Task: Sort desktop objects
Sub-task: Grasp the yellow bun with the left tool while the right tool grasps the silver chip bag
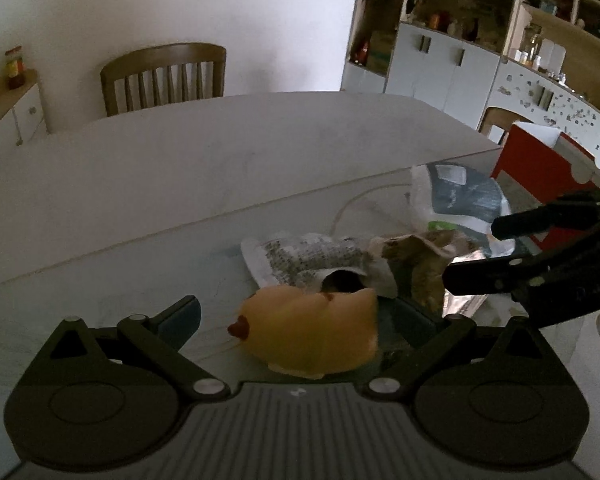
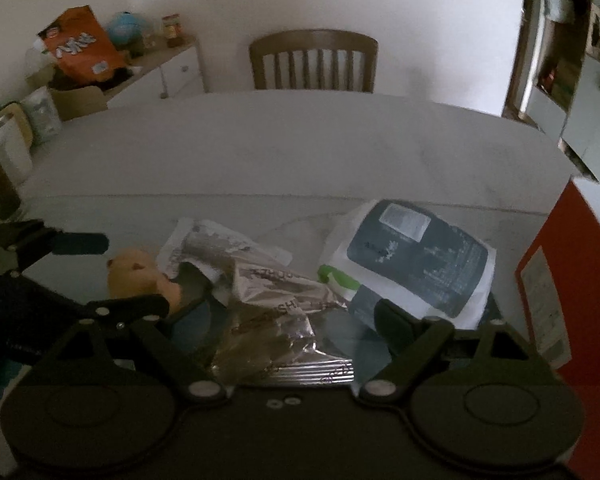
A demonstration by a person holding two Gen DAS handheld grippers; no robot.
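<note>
Left wrist view
- Left gripper (image 1: 300, 316): spread wide around the yellow duck toy (image 1: 312, 332); its right side touches the right finger, the left finger is clear of it.
- Duck toy: on the glass-topped bench (image 1: 140, 208), just in front of a crumpled printed wrapper (image 1: 308, 260).
- Right gripper (image 1: 472, 252): enters from the right, jaws parted.

Right wrist view
- Right gripper (image 2: 288, 320): released, fingers either side of a silver foil wrapper (image 2: 284, 320).
- Blue-and-white bag (image 2: 416, 260): behind the foil, beside a red box (image 2: 560, 280).
- Duck toy (image 2: 140, 280): left of the foil, between the left gripper's (image 2: 134, 272) fingers.
</note>
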